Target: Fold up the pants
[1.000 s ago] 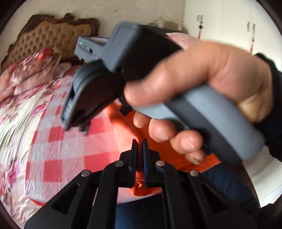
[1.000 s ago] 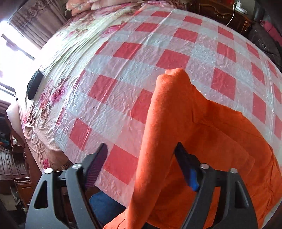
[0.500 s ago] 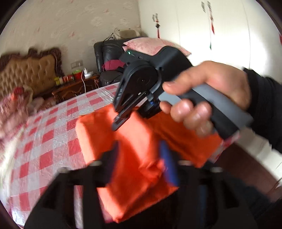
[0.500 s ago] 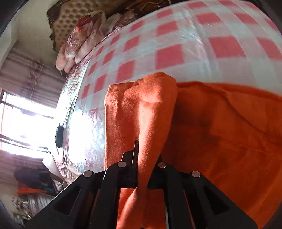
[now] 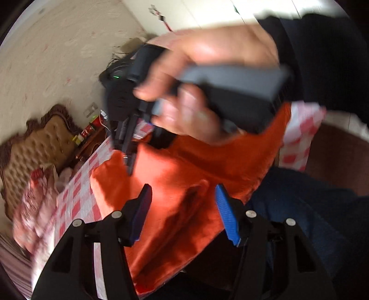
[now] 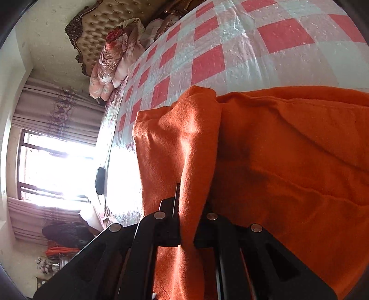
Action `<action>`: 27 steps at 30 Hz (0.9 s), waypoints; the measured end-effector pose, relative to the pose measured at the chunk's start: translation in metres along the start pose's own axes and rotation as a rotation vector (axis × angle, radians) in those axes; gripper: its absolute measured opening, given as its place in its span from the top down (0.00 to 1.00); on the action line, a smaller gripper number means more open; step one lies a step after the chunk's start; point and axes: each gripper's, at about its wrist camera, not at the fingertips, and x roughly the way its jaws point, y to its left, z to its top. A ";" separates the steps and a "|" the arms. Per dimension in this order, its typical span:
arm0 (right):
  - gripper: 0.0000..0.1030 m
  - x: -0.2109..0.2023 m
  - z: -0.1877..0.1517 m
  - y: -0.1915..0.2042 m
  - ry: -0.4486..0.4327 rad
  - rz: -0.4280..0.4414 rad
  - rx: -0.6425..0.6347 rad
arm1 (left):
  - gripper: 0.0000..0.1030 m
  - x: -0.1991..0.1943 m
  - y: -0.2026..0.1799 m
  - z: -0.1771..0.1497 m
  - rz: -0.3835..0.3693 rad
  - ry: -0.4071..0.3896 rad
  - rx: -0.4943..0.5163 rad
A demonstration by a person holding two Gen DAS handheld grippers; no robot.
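Pants (image 6: pixel 288 161) are showing as fuzzy, matt orange fleece cloth. Checked bed cover (image 6: pixel 230 46) is looking glossy and crinkled, like plastic sheet. Headboard (image 6: pixel 108 25) is showing tufted padding in carved wood. Hand-held gripper (image 6: pixel 191 203) frames are looking matt black plastic.

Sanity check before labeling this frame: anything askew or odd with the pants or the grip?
Nothing damaged. The orange pants lie bunched on the checked bedspread, with a ridge pinched up by the shut right gripper. The left gripper is open over the cloth. Left view is motion-blurred.

Orange pants (image 6: pixel 288 161) lie on a red-and-white checked bedspread (image 6: pixel 230 46), beside a pink floral quilt (image 6: pixel 115 53) and a tan tufted headboard (image 6: pixel 103 20).
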 end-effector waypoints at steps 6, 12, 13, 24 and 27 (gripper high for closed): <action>0.95 -0.015 -0.005 0.012 -0.016 0.012 -0.025 | 0.90 0.008 0.009 0.005 0.058 0.057 -0.073; 0.95 -0.059 -0.007 0.032 -0.058 -0.040 -0.134 | 0.91 -0.025 -0.002 0.039 0.147 -0.042 -0.016; 0.95 -0.070 -0.007 0.032 -0.070 -0.045 -0.147 | 0.91 -0.026 -0.008 0.051 0.152 -0.066 0.004; 0.89 -0.151 -0.019 -0.128 -0.145 -0.129 0.029 | 0.91 0.040 -0.138 0.109 0.096 -0.120 0.237; 0.80 -0.158 -0.022 -0.146 -0.160 -0.051 0.055 | 0.88 0.048 -0.145 0.105 0.128 -0.119 0.250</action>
